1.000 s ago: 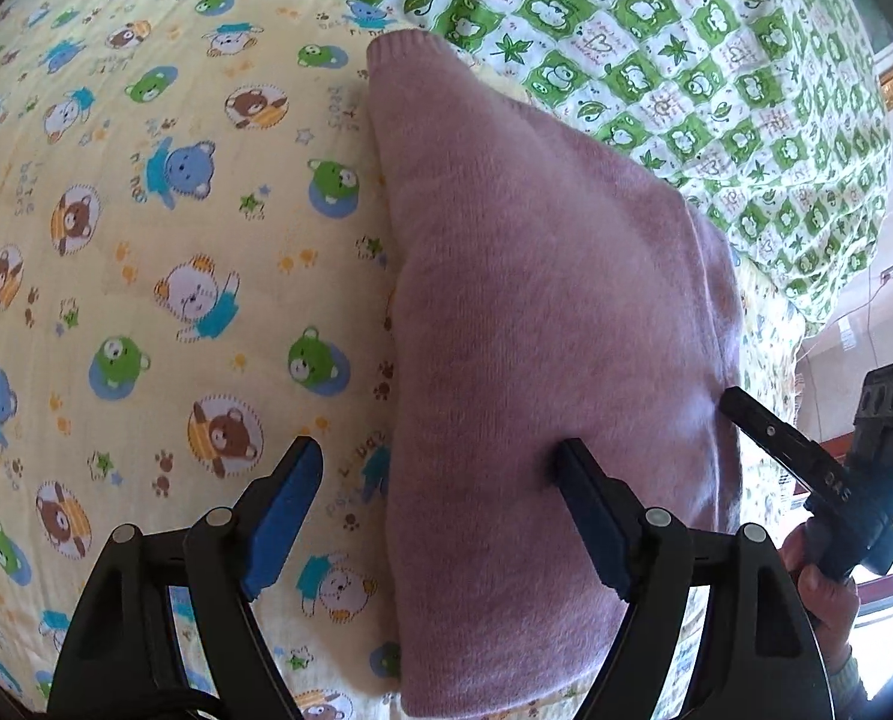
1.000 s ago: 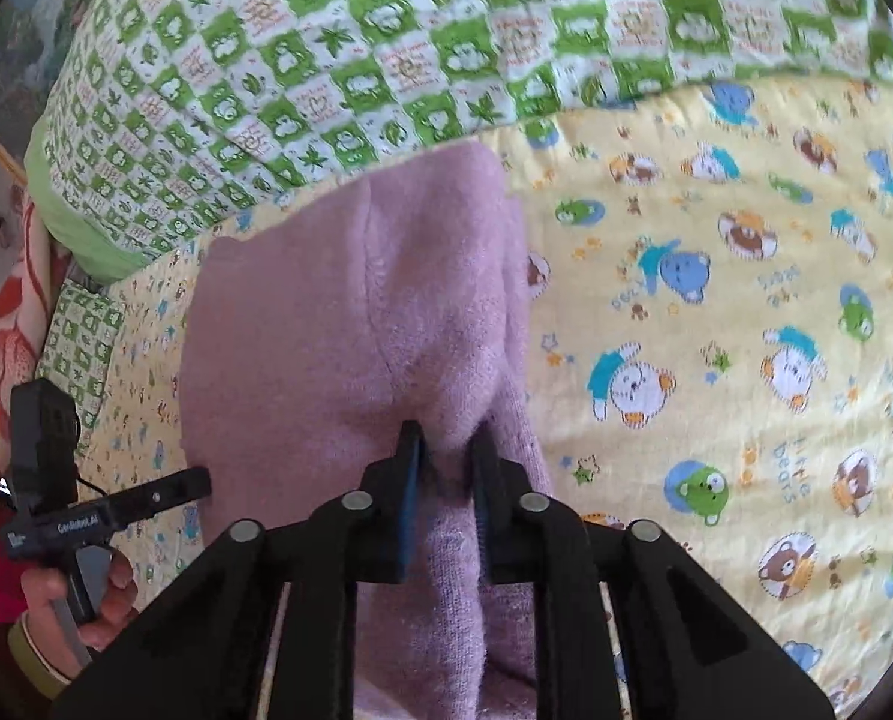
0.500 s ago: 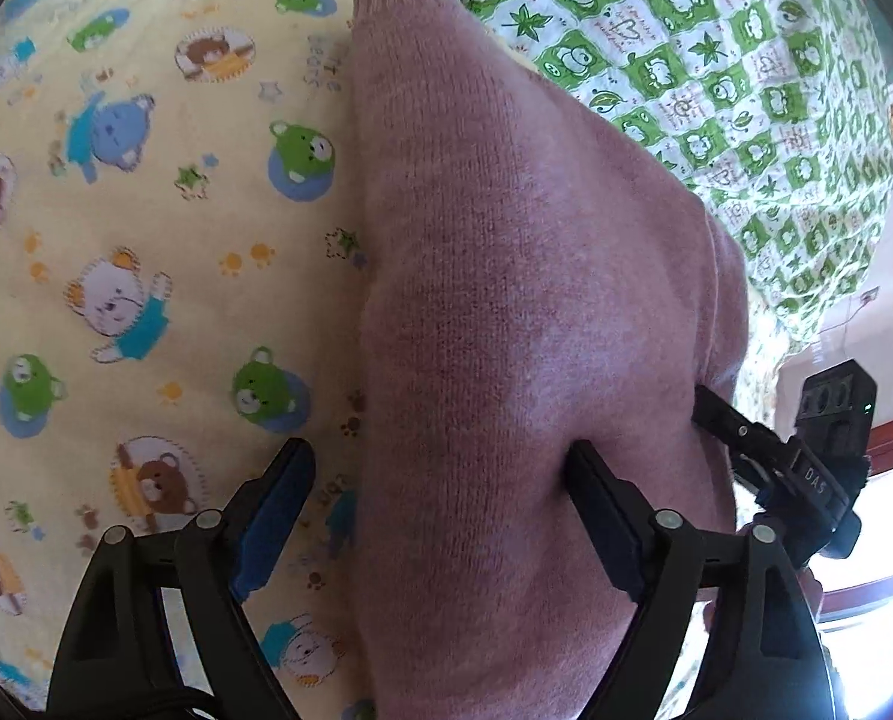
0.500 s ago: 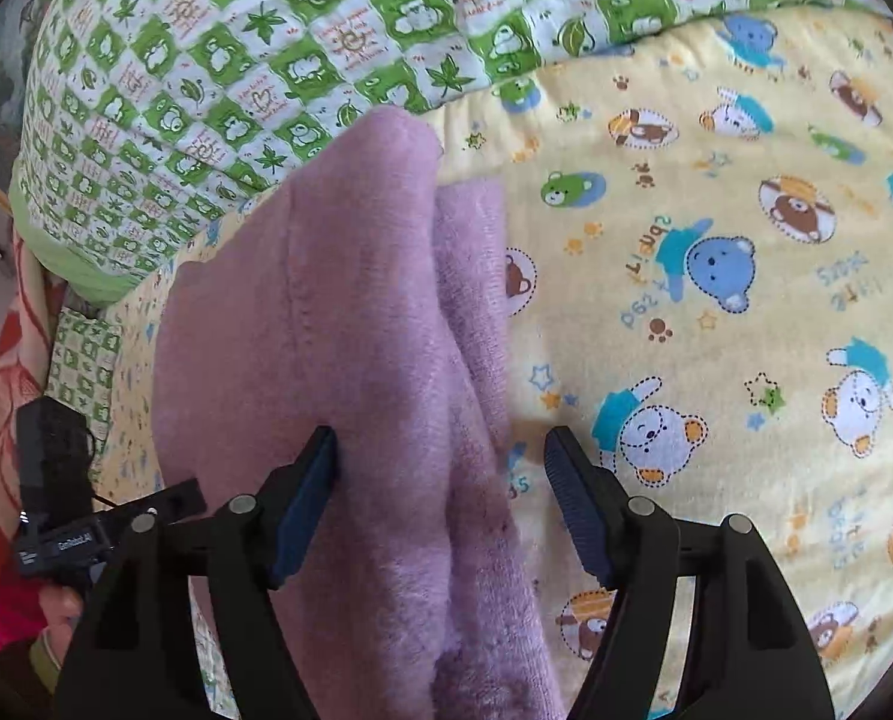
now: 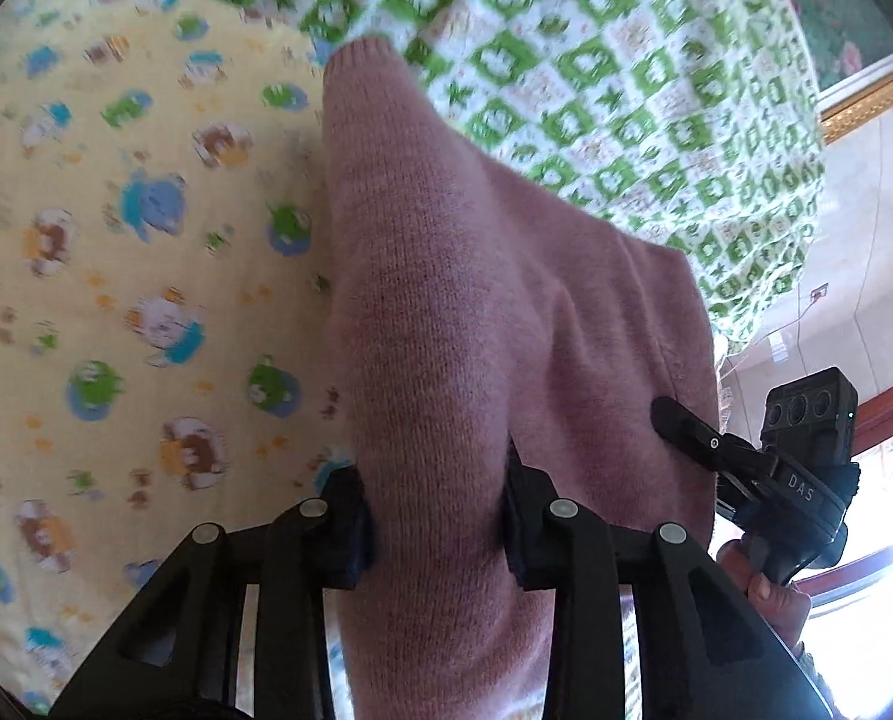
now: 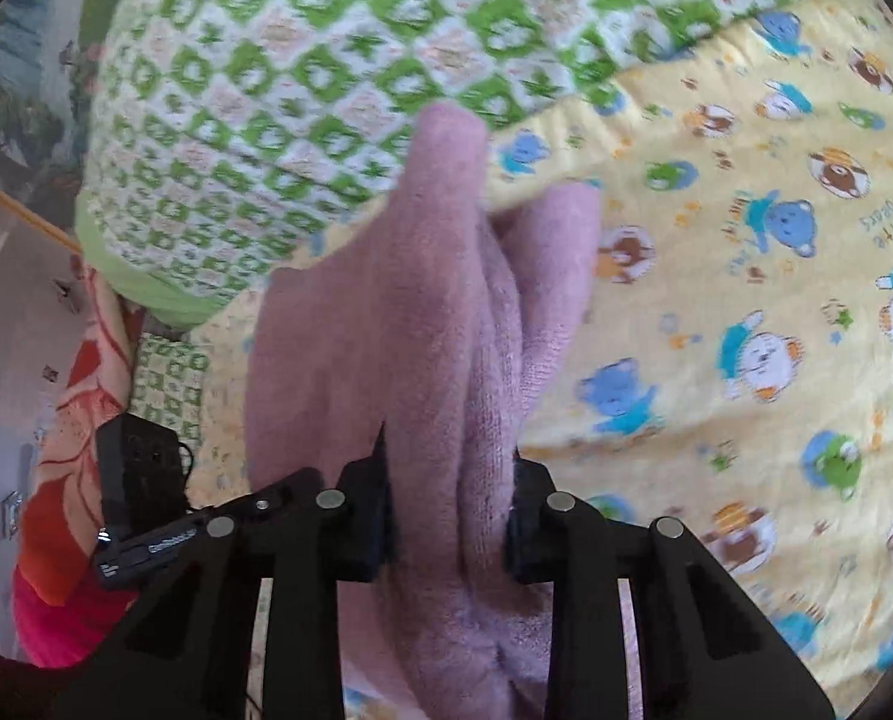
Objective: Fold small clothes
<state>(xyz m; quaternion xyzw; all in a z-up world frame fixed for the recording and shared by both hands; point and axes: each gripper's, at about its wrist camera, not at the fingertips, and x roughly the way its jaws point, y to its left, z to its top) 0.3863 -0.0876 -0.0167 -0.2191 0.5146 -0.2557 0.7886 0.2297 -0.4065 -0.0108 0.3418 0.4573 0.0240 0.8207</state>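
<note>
Left wrist view fills with the pink knitted garment (image 5: 458, 312), which lies lengthwise on the yellow bear-print sheet (image 5: 116, 276), its far end reaching the green checked quilt (image 5: 596, 78). My left gripper (image 5: 434, 516) has just been closing, and its fingers (image 5: 350, 528) now pinch a raised ridge of the knit between them. At the right of that view a hand (image 5: 764, 588) holds my other tool at the garment's right edge.

From the right wrist view, the same garment (image 6: 398, 324) is bunched into two or three thick layers. My right gripper (image 6: 449, 516) has also just been closing and squeezes that bundle, with cloth bulging on both sides of the pads. To the left, beyond the sheet (image 6: 746, 240) and the quilt (image 6: 302, 60), an orange and red cloth (image 6: 68, 450) hangs at the bed's edge.

I judge that both grips are set at the near end for a fold. To do it well, I would raise both tools together and level, so neither side sags or twists, then carry the near end toward the far end. The thick knit looks heavy and may slip, so I would keep the pinch firm and move slowly. I cannot tell whether each pinch takes every layer
</note>
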